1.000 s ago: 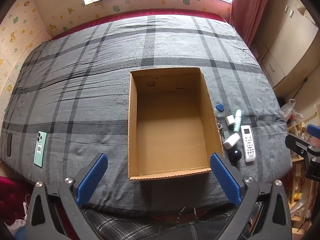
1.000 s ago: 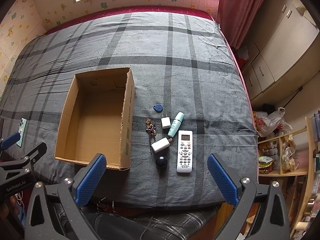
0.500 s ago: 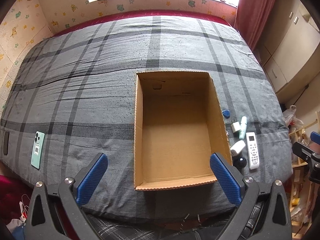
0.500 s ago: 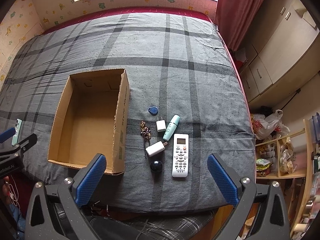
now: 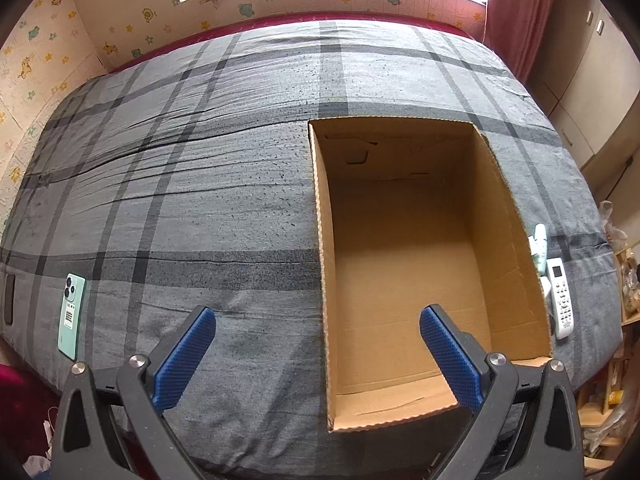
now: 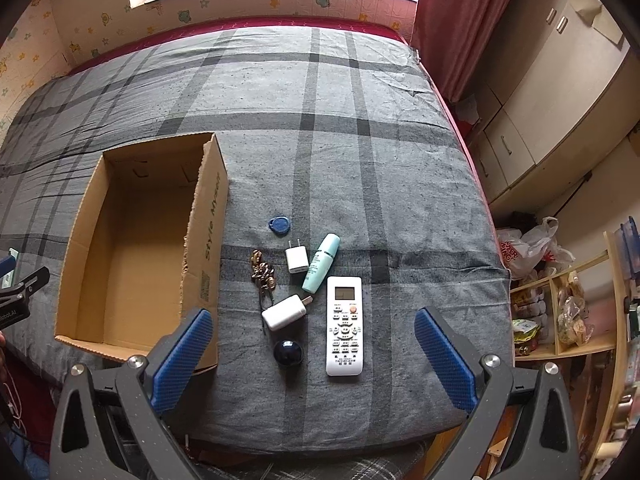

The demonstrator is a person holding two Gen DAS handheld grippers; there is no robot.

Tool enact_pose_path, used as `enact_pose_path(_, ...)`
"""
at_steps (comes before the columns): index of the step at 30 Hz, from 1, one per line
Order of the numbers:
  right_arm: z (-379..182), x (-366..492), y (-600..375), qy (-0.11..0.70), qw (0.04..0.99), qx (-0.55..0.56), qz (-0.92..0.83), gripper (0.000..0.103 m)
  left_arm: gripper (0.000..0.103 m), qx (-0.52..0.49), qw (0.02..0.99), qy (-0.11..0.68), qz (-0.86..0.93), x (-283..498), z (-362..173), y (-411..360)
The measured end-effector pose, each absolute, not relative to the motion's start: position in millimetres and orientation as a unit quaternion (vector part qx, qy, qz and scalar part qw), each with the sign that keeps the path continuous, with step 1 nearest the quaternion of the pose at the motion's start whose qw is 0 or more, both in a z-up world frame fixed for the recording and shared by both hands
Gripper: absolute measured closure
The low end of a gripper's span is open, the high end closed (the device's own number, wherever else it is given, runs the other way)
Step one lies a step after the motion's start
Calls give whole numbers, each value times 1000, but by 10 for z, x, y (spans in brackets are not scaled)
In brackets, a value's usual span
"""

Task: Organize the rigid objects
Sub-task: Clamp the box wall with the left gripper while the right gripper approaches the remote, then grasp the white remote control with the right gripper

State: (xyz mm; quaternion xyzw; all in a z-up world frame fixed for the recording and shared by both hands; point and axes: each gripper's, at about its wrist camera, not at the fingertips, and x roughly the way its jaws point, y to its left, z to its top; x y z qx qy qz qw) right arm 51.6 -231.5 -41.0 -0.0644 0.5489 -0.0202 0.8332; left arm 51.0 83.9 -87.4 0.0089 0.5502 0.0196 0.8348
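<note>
An open, empty cardboard box (image 6: pixel 132 340) (image 5: pixel 324 240) lies on a grey plaid bed. To its right in the right wrist view lie a white remote (image 6: pixel 344 330), a teal bottle (image 6: pixel 321 262), two white chargers (image 6: pixel 296 261) (image 6: pixel 285 312), a blue key fob (image 6: pixel 279 225), a dark round object (image 6: pixel 288 352) and a brown key chain (image 6: pixel 262 272). A green phone (image 5: pixel 71 316) rests at the bed's left edge. My right gripper (image 6: pixel 314 356) hangs open above the remote and chargers. My left gripper (image 5: pixel 316 354) is open over the box's near left wall.
The bed's near edge runs just in front of both grippers. Cabinets (image 6: pixel 560 100) and a red curtain (image 6: pixel 456 12) stand to the right, with a low shelf (image 6: pixel 568 312) and a plastic bag (image 6: pixel 532 244) beside the bed. A dark flat item (image 5: pixel 9 300) lies left of the phone.
Both views have shifted left, so the box and small objects sit further right in the left wrist view. Both grippers stay open; no object on the bed has moved.
</note>
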Motion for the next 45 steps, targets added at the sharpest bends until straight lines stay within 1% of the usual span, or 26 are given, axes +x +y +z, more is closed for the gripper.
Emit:
enact_pose_path(7, -675, 534, -2359, 552, 831, -69, -14, 0, 0, 25, 839, 544, 16, 574, -1184, 910)
enact_pose_path(12, -872, 533, -2410, 554, 830, -66, -15, 0, 0, 13, 842, 539, 19, 605, -1377, 970)
enact_pose_path(16, -1015, 518, -2484, 561, 827, -40, -14, 0, 2, 5, 847, 531, 19, 632, -1474, 979)
enact_pose_path(17, -1054, 515, -2510, 565, 825, -27, -11, 0, 6, 2, 847, 531, 16, 642, -1502, 978)
enact_pose_path(18, -1088, 510, -2527, 568, 823, -18, -9, 0, 12, -2, 847, 532, 12, 656, -1533, 978)
enact_pose_path(19, -1116, 501, -2543, 569, 822, -12, -11, 0, 15, -1, 845, 535, 13, 674, -1568, 974)
enact_pose_path(21, -1150, 496, -2574, 566, 824, -8, -17, 0, 27, 7, 844, 536, 16, 701, -1617, 961)
enact_pose_path(22, -1161, 496, -2587, 563, 826, -8, -20, 0, 30, 5, 844, 536, 15, 710, -1636, 962)
enact_pose_path(23, -1168, 496, -2604, 560, 828, -8, -24, 0, 37, 1, 844, 537, 14, 716, -1656, 964)
enact_pose_path(24, -1169, 500, -2624, 556, 830, -7, -28, 0, 48, -3, 843, 537, 12, 721, -1674, 964)
enact_pose_path(25, -1171, 506, -2642, 554, 832, -6, -30, 0, 53, -9, 844, 537, 7, 727, -1692, 964)
enact_pose_path(28, -1184, 532, -2708, 552, 833, -1, -34, 0, 81, -17, 843, 537, -12, 731, -1740, 921)
enact_pose_path(30, -1211, 544, -2742, 553, 832, -2, -34, 0, 89, -15, 843, 537, -18, 735, -1762, 877)
enact_pose_path(35, -1381, 566, -2824, 569, 822, -8, -27, 0, 90, -11, 846, 533, -5, 739, -1829, 848)
enact_pose_path(45, -1974, 648, -3040, 599, 800, -14, -34, 1, 90, -22, 840, 542, -5, 763, -1922, 895)
